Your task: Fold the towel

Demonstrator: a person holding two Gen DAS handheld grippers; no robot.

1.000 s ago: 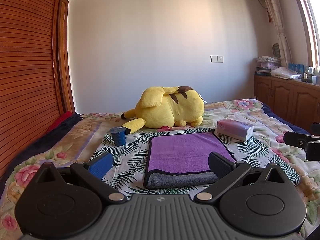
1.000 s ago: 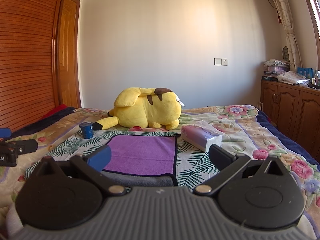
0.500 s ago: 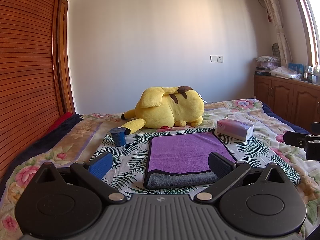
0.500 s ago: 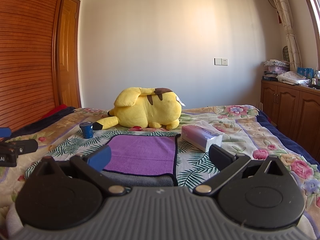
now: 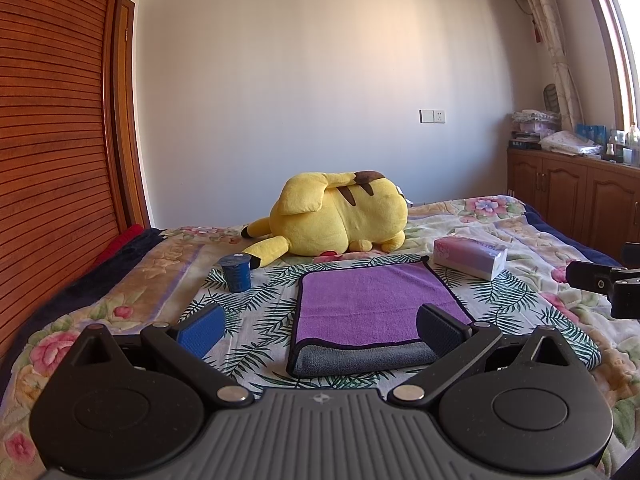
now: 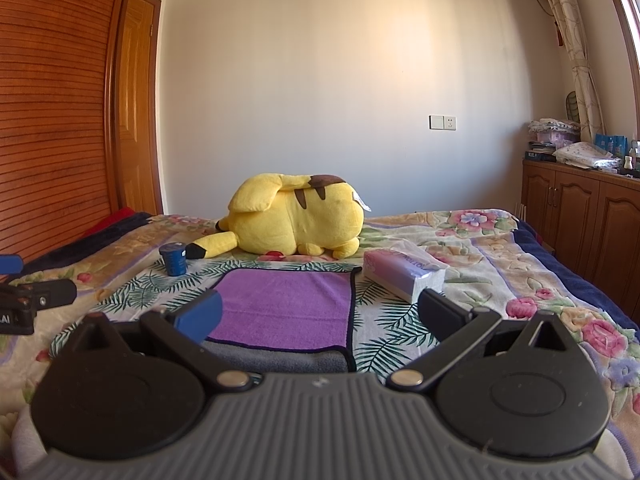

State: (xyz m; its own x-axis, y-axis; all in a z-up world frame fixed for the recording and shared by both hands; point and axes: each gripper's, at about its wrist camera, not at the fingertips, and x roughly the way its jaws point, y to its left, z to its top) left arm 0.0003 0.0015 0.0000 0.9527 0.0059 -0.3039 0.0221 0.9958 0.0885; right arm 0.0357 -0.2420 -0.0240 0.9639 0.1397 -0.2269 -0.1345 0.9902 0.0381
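A purple towel (image 5: 372, 304) with a grey underside lies folded flat on the leaf-print bedspread; it also shows in the right wrist view (image 6: 288, 304). Its grey fold edge faces me. My left gripper (image 5: 320, 330) is open and empty, held just before the towel's near edge. My right gripper (image 6: 320, 314) is open and empty, just before the towel's near right corner. The right gripper's tip shows at the right edge of the left wrist view (image 5: 600, 280); the left gripper's tip shows at the left edge of the right wrist view (image 6: 36, 300).
A yellow plush toy (image 5: 336, 216) lies behind the towel. A blue cup (image 5: 236, 274) stands at the left. A pink tissue pack (image 5: 470, 256) lies at the right. A wooden wardrobe (image 5: 52, 160) is left, cabinets (image 5: 568, 200) right.
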